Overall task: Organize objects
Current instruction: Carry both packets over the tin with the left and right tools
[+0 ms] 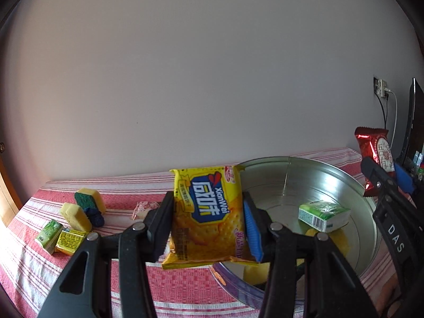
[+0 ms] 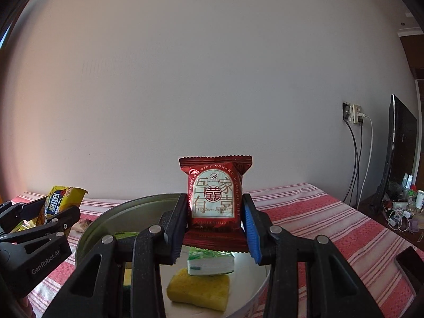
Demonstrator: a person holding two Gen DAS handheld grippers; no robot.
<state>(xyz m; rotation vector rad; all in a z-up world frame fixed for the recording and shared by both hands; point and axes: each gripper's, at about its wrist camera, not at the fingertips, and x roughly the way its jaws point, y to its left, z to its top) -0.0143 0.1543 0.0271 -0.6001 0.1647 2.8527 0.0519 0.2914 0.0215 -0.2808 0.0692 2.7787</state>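
Yellow cracker packet (image 1: 209,214) sits dead centre in the left wrist view, pinched upright between the two fingers of the left gripper (image 1: 208,225), one black pad on its left edge and the blue pad on its right. It hangs in the air right at the near-left rim of the round metal tin (image 1: 344,175), which fills the lower right of that frame.

Right wrist view is pretty much the same deal: the right gripper (image 2: 213,225) is clamped on a red wedding candy packet (image 2: 215,198), held upright mid-frame, directly above the tin's inside. Below it in the tin you can see a green and white tissue pack (image 2: 210,262) resting on a yellow sponge (image 2: 198,288).

Over on the left of the left wrist frame, still out on the red striped tablecloth (image 1: 172,286): two more yellow sponges, one with a green scrub side (image 1: 90,200), a dark blue crumpled thing (image 1: 95,217) I can't make out, a green carton (image 1: 49,232) and a yellow carton (image 1: 69,241) touching each other. A small pinkish wrapper (image 1: 144,208) peeks out behind the left finger.
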